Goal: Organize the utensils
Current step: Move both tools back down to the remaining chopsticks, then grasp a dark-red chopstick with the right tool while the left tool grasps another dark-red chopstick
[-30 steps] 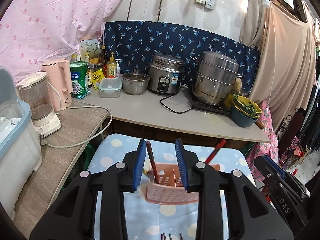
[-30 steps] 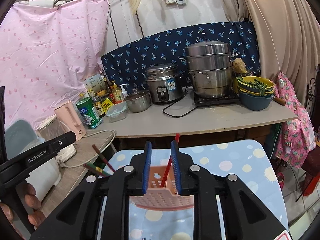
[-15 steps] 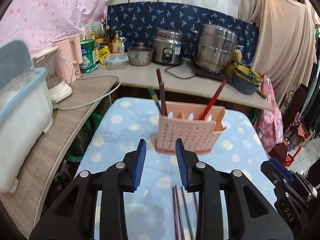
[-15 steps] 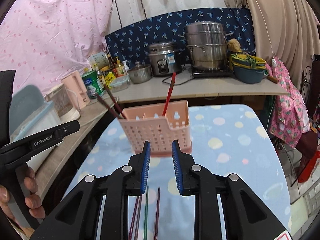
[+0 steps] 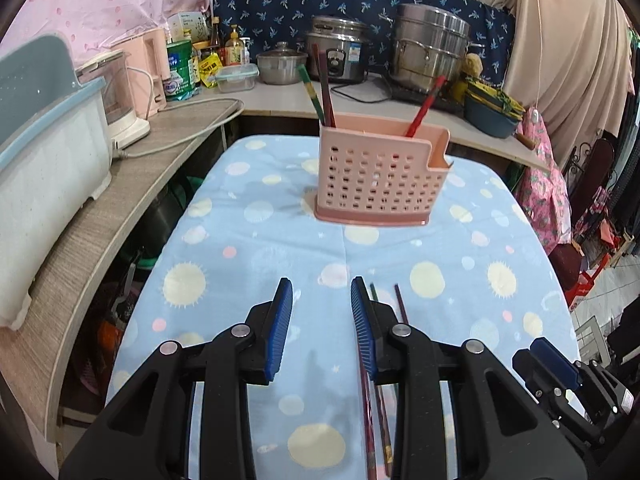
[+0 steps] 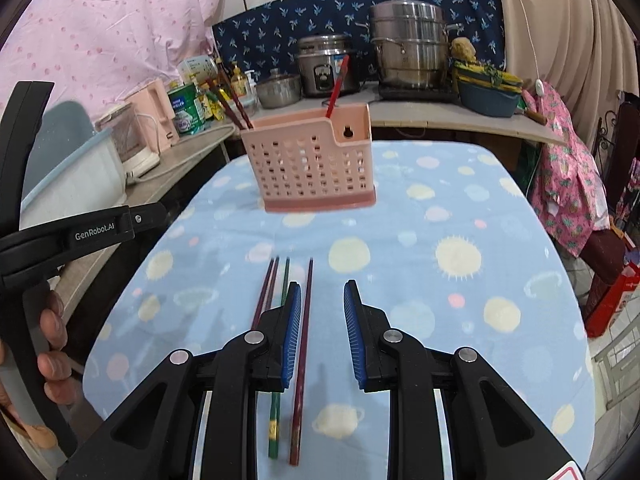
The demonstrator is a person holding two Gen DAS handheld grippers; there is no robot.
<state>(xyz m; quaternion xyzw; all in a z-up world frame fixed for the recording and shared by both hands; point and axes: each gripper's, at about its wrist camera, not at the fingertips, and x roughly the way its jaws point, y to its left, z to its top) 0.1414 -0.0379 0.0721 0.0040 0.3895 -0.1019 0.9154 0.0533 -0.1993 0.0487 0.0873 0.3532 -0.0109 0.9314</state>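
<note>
A pink perforated utensil holder [image 5: 380, 172] [image 6: 316, 160] stands upright at the far end of the blue spotted tablecloth [image 5: 248, 264]. A green and a dark red chopstick [image 5: 320, 96] lean in its left end, and a red one [image 5: 424, 106] leans in its right end. Several loose chopsticks [image 6: 308, 320] lie side by side on the cloth near me. My right gripper [image 6: 323, 292] hovers over them, open and empty. My left gripper [image 5: 321, 292] is also open and empty, just left of the loose chopsticks [image 5: 400, 304]. A hand [image 6: 52, 336] holds the left gripper's handle.
A counter [image 5: 280, 100] behind the table carries a rice cooker [image 5: 340, 54], a steel steamer pot [image 5: 430, 54], a small lidded pot and stacked bowls [image 5: 490, 114]. A side shelf on the left holds a blue-rimmed bin [image 5: 44, 152], a blender and a pink kettle. Curtains hang on the right.
Both grippers have drawn back from the holder and sunk towards the cloth. The holder now sits farther off, and the loose chopsticks have come into view under the fingers.
</note>
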